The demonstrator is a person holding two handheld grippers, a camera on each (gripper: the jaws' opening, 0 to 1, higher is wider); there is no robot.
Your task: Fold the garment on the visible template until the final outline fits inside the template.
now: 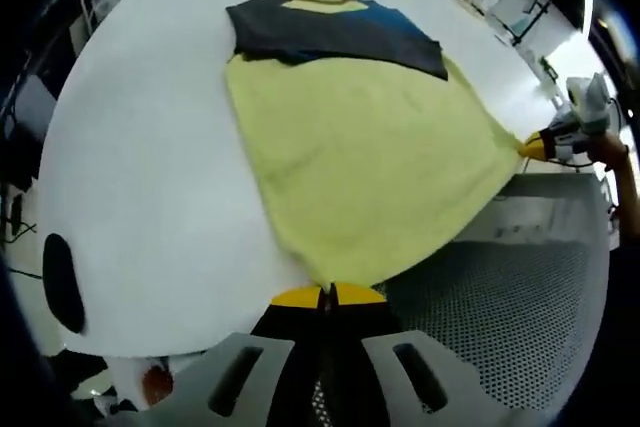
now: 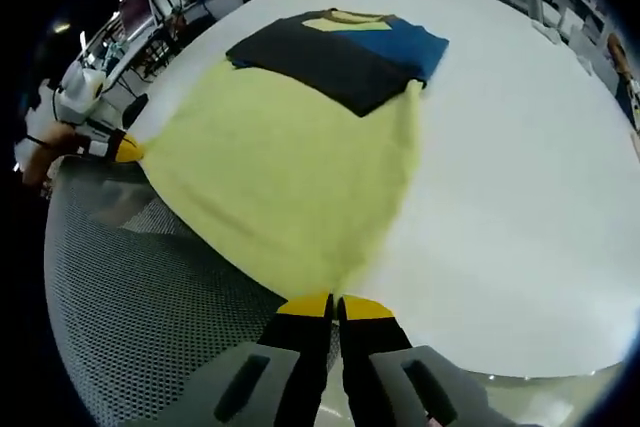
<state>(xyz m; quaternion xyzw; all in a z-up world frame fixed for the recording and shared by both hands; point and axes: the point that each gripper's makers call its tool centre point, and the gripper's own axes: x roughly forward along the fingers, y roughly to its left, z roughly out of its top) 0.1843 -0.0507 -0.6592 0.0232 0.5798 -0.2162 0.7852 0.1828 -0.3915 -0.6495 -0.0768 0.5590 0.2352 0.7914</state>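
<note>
A T-shirt with a pale yellow body (image 1: 370, 157) and a dark navy and blue shoulder part (image 1: 335, 32) lies spread on the white table (image 1: 150, 167). My left gripper (image 1: 327, 292) is shut on one bottom corner of the shirt at the near edge. The right gripper (image 1: 535, 145) holds the other bottom corner, seen at the right. In the right gripper view, the right gripper (image 2: 333, 302) pinches its corner of the yellow shirt (image 2: 290, 167), and the left gripper (image 2: 125, 150) shows at the left on the opposite corner. The hem is stretched between both.
A grey perforated surface (image 1: 510, 307) lies beneath the hem side of the table (image 2: 520, 177), also seen as a perforated surface (image 2: 140, 287). A dark oval mark (image 1: 62, 282) sits on the table's left edge. Room clutter and furniture stand beyond the far edge.
</note>
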